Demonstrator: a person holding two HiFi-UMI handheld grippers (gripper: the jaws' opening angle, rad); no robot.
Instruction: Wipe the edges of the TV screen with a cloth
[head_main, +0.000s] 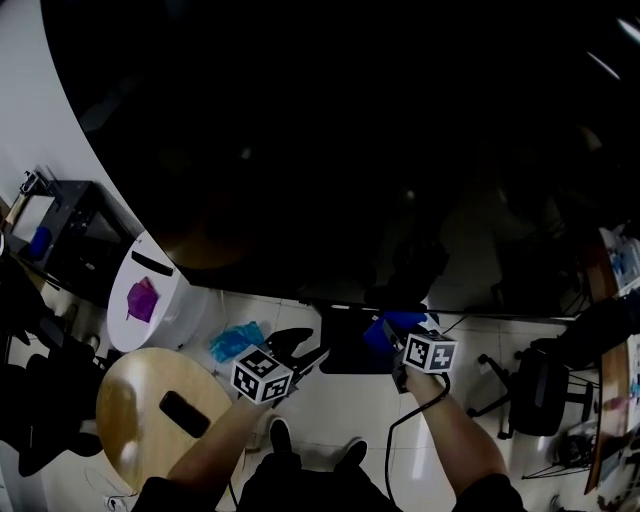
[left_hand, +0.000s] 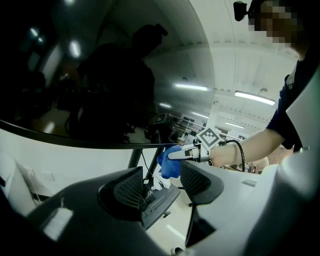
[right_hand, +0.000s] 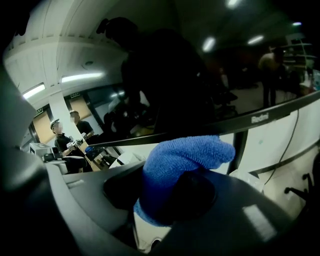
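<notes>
A large dark TV screen (head_main: 330, 140) fills the upper head view, its bottom edge (head_main: 330, 302) running just above both grippers. My right gripper (head_main: 392, 335) is shut on a folded blue cloth (head_main: 385, 328). In the right gripper view the blue cloth (right_hand: 182, 165) bulges out of the jaws just below the TV's bottom bezel (right_hand: 245, 121); I cannot tell whether it touches. My left gripper (head_main: 305, 352) is held to the left of it, open with nothing between its fingers. The left gripper view shows its open gripper (left_hand: 160, 184) and, beyond it, the blue cloth (left_hand: 169, 162) under the bezel (left_hand: 90, 142).
The TV stand's dark base (head_main: 348, 350) sits on the floor between the grippers. A teal cloth (head_main: 235, 341) lies on the floor to the left. A round wooden stool (head_main: 135, 420) carries a black phone (head_main: 185, 413). A white bin (head_main: 150, 295) stands left, an office chair (head_main: 540, 388) right.
</notes>
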